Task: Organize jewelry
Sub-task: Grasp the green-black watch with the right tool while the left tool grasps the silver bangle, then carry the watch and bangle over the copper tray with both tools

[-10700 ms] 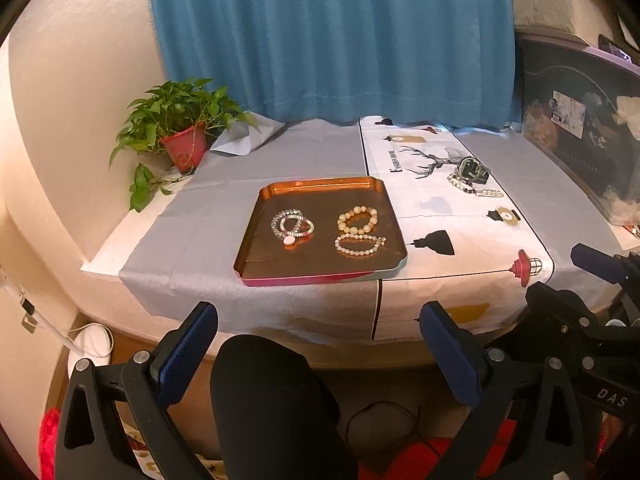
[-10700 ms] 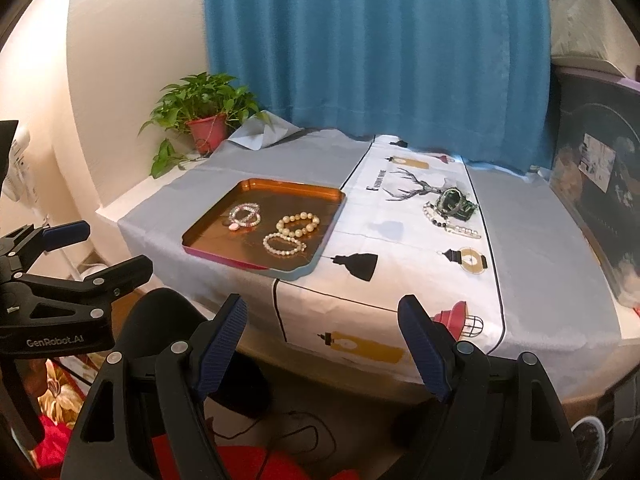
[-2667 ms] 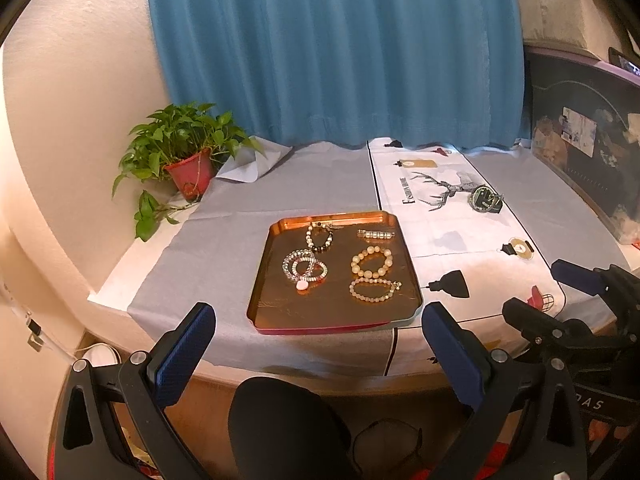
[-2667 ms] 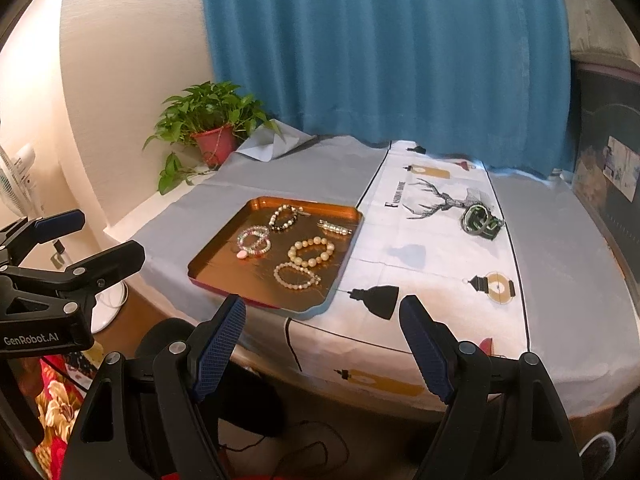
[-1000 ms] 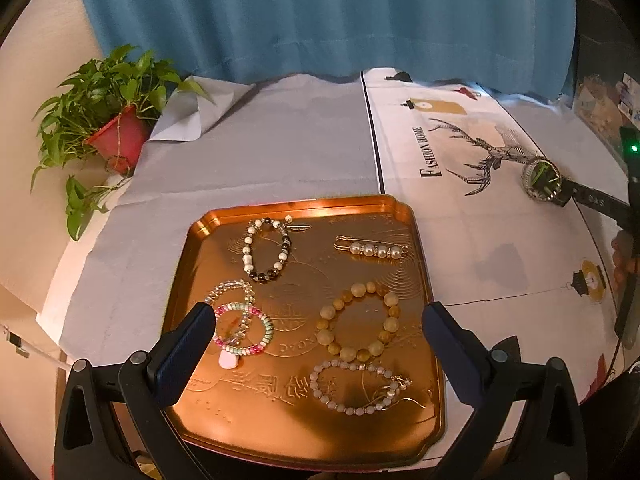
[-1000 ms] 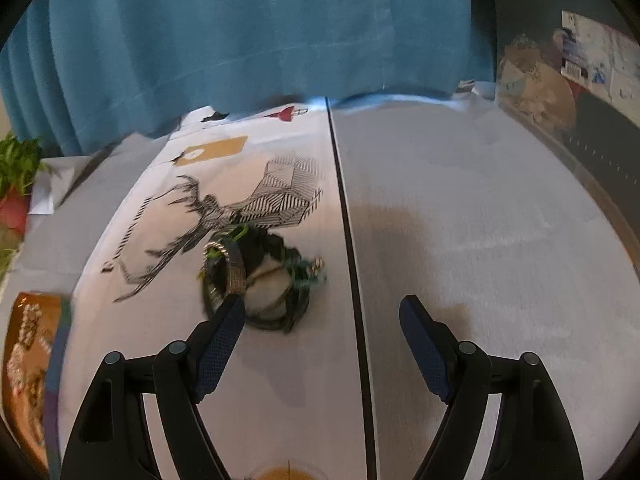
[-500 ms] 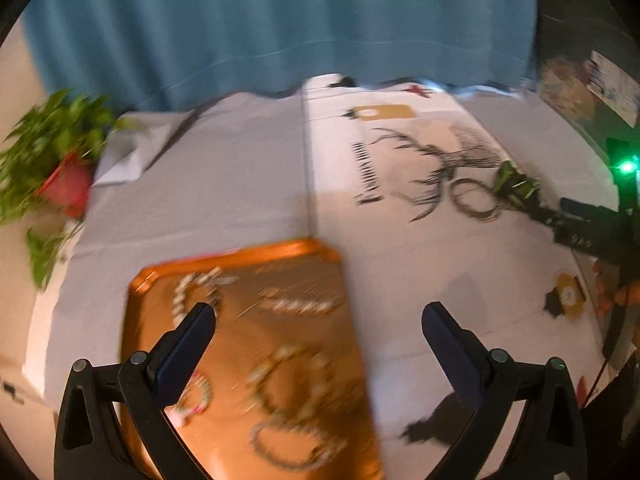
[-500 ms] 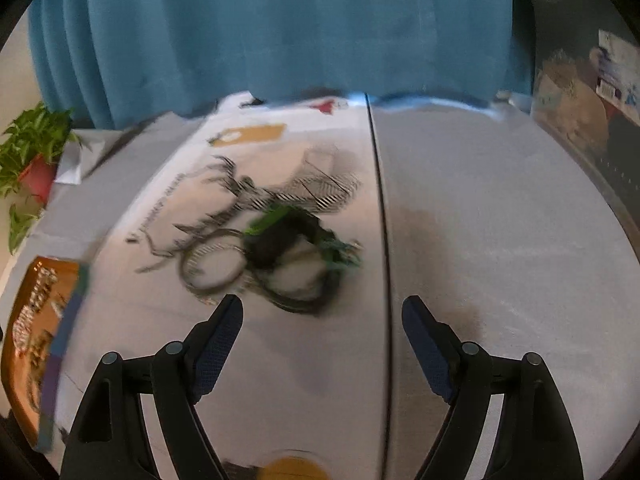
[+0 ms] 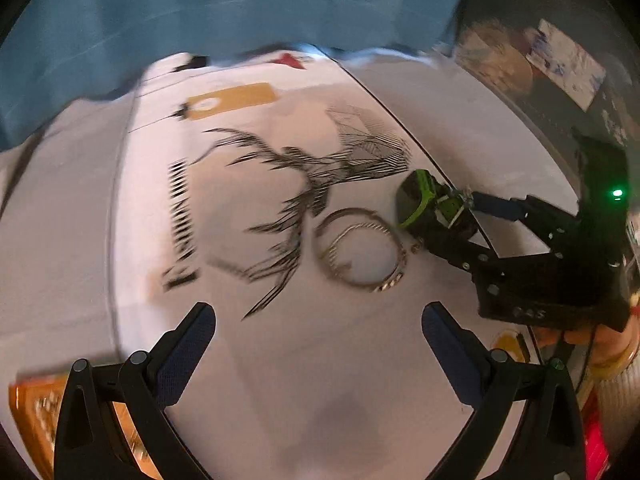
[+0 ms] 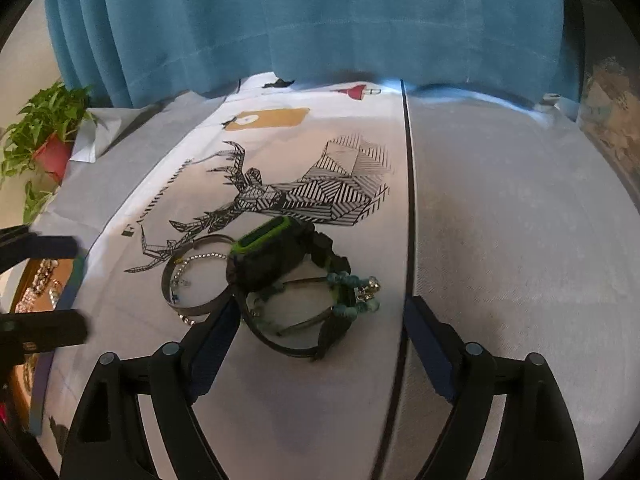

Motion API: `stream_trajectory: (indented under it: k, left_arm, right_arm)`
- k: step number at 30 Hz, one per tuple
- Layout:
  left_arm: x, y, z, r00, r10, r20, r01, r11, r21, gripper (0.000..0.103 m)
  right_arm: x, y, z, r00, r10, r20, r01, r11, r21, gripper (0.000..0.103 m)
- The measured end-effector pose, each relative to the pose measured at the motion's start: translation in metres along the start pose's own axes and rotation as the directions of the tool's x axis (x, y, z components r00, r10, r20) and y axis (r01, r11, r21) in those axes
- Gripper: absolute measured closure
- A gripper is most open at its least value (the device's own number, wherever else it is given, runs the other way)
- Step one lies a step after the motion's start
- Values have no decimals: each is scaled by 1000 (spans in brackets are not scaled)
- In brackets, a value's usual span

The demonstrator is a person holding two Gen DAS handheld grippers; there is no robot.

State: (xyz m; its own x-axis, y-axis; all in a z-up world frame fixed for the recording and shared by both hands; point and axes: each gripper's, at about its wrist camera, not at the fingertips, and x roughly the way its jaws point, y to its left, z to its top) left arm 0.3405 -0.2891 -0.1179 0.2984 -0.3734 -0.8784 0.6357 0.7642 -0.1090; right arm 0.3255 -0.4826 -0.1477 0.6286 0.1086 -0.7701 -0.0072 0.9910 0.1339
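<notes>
While both stand agape: black-green watch (image 10: pixel 276 258) between right gripper (image 10: pixel 316 344), bangles (image 9: pixel 358 254) beyond left gripper (image 9: pixel 318 354).

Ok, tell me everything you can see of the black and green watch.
The watch has a chunky black case edged in bright green, with a dark, rubbery-looking strap looped closed. It sits tilted on its side on the white cloth, just below the printed deer. A teal bead bracelet is draped over its strap, and a silver bangle lies against its left side. The right gripper is open around it.
</notes>
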Motion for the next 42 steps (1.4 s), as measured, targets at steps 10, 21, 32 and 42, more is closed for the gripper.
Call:
stream_trajectory:
  k: [10,21,32,42]
  left_arm:
    - [36,-12,18,998,-4,-68,11,994,113,2]
    - [41,-9,36,984,-152,-91,161,982,100,45]
    - [-10,-7,17,989,-149,8,148,986,75,45]
    - [-84,-8,-27,989,-86,123,82,996,38,45]
  right_arm:
    - [6,-7,5,1000,15,-22,-16,997,-76,18]
    - [11,-7,16,997,80,-10,-81,994,-80,41]
    - [-29,-2,1,994,76,81,-70,995,-78,57]
    - [-105,11,-10,986,31,167,-23,998,-53,57]
